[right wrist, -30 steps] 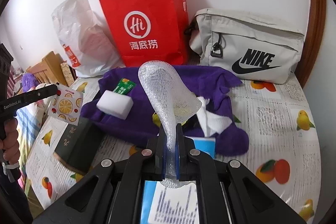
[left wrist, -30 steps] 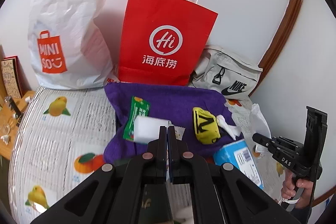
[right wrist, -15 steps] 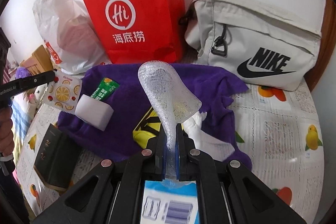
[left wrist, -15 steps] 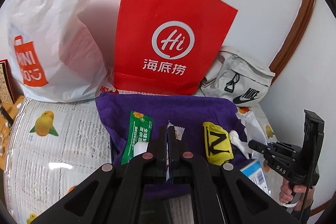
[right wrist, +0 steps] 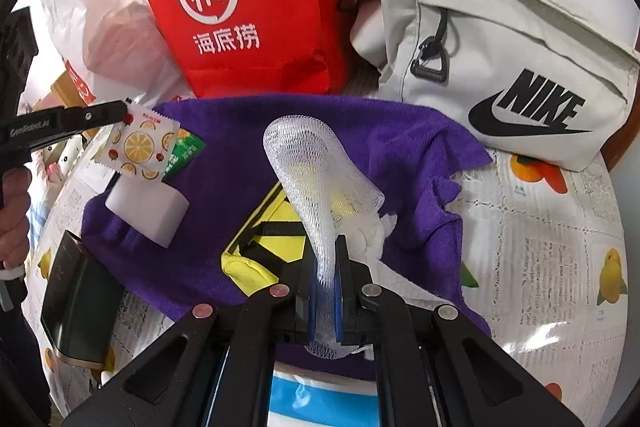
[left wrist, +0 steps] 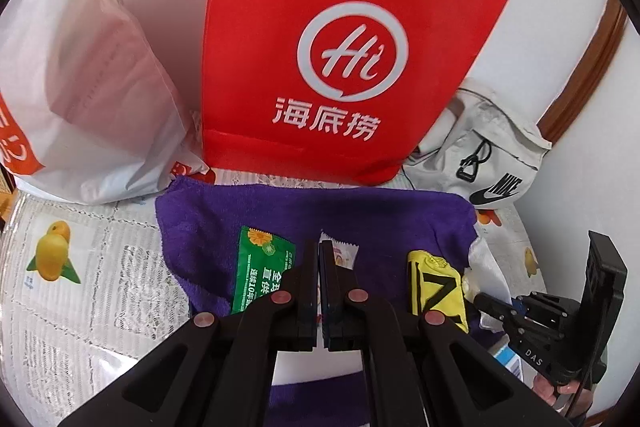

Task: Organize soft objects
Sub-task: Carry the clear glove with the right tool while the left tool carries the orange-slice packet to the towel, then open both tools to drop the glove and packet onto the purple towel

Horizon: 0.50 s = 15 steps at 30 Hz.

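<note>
Your left gripper (left wrist: 320,247) is clamped on a fruit-print sachet (right wrist: 140,143), your right gripper (right wrist: 325,247) on foam netting (right wrist: 316,183); bags probably wall off the purple towel's (right wrist: 256,163) far edge.

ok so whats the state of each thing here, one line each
left gripper: shut on the fruit-print sachet
right gripper: shut on the white foam mesh sleeve
purple towel: spread flat, rumpled at its right edge
green foil sachet: lying flat on the towel
white sponge block: resting on the towel
red paper bag: standing upright
</note>
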Each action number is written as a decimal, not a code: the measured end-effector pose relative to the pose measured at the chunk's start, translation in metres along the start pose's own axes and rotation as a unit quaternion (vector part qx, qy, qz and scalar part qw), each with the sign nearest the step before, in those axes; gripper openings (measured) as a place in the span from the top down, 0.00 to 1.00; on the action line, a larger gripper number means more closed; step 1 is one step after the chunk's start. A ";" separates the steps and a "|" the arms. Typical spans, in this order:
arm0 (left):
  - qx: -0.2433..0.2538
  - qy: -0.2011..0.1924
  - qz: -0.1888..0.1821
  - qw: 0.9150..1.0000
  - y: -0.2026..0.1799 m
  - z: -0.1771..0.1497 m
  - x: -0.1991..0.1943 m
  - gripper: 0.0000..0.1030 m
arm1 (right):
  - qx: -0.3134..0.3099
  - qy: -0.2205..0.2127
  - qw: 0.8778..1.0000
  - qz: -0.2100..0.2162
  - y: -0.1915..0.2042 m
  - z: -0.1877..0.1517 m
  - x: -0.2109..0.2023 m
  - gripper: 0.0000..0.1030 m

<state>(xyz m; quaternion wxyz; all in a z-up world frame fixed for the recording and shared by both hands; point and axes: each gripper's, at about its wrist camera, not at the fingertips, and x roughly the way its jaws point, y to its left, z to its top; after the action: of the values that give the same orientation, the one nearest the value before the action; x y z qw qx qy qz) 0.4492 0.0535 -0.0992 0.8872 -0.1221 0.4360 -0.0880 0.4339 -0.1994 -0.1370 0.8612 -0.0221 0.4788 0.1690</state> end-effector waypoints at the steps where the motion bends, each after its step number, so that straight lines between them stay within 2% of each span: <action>1: -0.003 0.008 0.003 1.000 0.002 0.000 0.005 0.98 | 0.000 0.002 1.000 0.000 0.000 0.000 0.002 0.94; 8: -0.015 0.017 0.021 1.000 0.015 -0.005 0.011 0.98 | 0.000 0.010 1.000 0.002 -0.002 -0.002 0.010 0.92; 10: -0.011 0.019 0.027 0.999 0.016 -0.007 0.010 0.98 | -0.001 0.009 1.000 0.002 0.000 -0.001 0.011 0.88; 11: -0.008 0.019 0.029 0.999 0.016 -0.007 0.008 0.97 | 0.000 0.011 1.000 0.002 0.000 -0.001 0.012 0.79; 12: -0.007 0.019 0.031 0.999 0.015 -0.008 0.007 0.95 | 0.002 0.010 1.000 0.003 0.000 -0.001 0.011 0.64; 14: -0.005 0.018 0.036 0.999 0.015 -0.009 0.004 0.77 | 0.002 0.000 1.000 0.002 0.002 -0.001 0.008 0.48; 15: -0.007 0.017 0.041 0.999 0.015 -0.010 0.002 0.72 | 0.001 -0.009 1.000 -0.003 0.003 -0.002 0.005 0.42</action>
<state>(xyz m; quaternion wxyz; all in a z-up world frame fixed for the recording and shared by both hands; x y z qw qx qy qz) 0.4432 0.0664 -0.1107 0.8816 -0.1087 0.4564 -0.0512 0.4337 -0.1959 -0.1420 0.8659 -0.0213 0.4714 0.1661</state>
